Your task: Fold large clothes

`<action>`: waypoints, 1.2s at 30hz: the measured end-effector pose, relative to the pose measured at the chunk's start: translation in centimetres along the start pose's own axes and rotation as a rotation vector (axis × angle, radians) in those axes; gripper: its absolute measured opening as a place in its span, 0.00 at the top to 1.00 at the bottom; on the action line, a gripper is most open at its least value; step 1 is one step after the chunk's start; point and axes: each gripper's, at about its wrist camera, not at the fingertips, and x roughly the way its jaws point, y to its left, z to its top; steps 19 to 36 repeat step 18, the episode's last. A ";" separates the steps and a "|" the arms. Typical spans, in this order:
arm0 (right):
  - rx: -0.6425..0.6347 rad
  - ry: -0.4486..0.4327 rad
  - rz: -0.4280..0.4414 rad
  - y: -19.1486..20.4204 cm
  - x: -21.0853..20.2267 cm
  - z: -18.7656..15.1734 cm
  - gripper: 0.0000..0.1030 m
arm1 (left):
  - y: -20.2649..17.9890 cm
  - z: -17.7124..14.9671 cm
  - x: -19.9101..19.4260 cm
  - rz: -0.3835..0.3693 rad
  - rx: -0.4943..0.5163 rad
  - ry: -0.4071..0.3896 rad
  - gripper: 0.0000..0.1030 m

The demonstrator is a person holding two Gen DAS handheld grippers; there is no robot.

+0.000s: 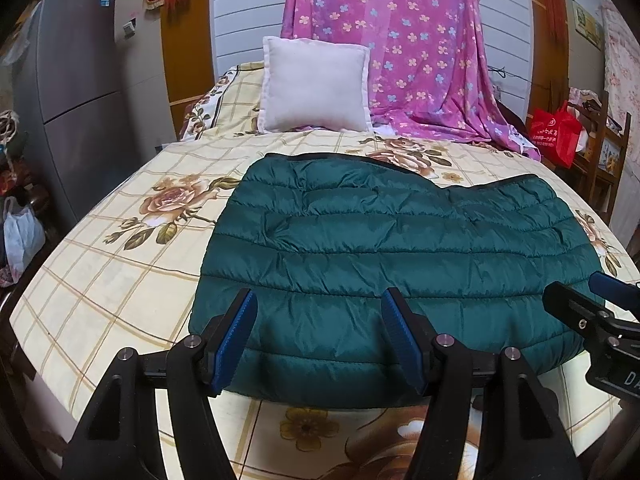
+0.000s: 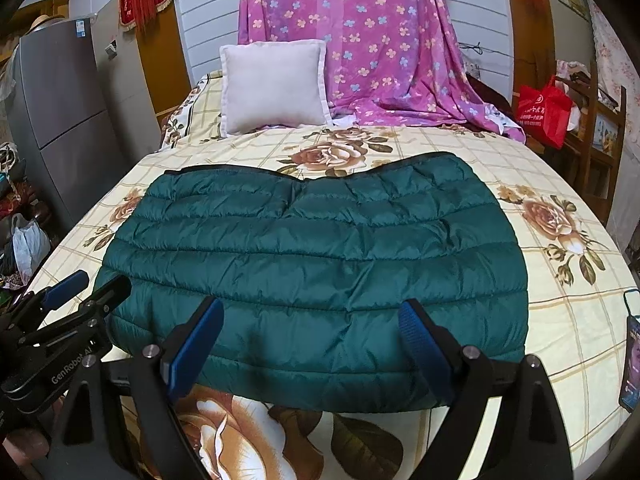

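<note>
While the green padded jacket (image 1: 384,256) lies folded just ahead of both my grippers (nothing pinched), my left gripper (image 1: 318,334) and right gripper (image 2: 312,340) stand apart, empty.

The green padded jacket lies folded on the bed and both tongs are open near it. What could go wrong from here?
1. The green padded jacket looks puffy and slick, so the fold may spring open or slip if the left tongs or right tongs pinch only the top layer.
2. A phone lies on the bedsheet right of the jacket; a wide sweep could knock it.
</note>
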 end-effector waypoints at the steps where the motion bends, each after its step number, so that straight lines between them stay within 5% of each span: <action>1: 0.000 0.002 0.001 0.0 0.0 0.0 0.11 | -0.1 0.0 0.0 0.000 0.001 0.000 0.62; 36: 0.012 0.034 0.005 -0.6 1.4 -0.1 0.11 | 0.5 -0.2 1.3 -0.044 -0.019 0.019 0.62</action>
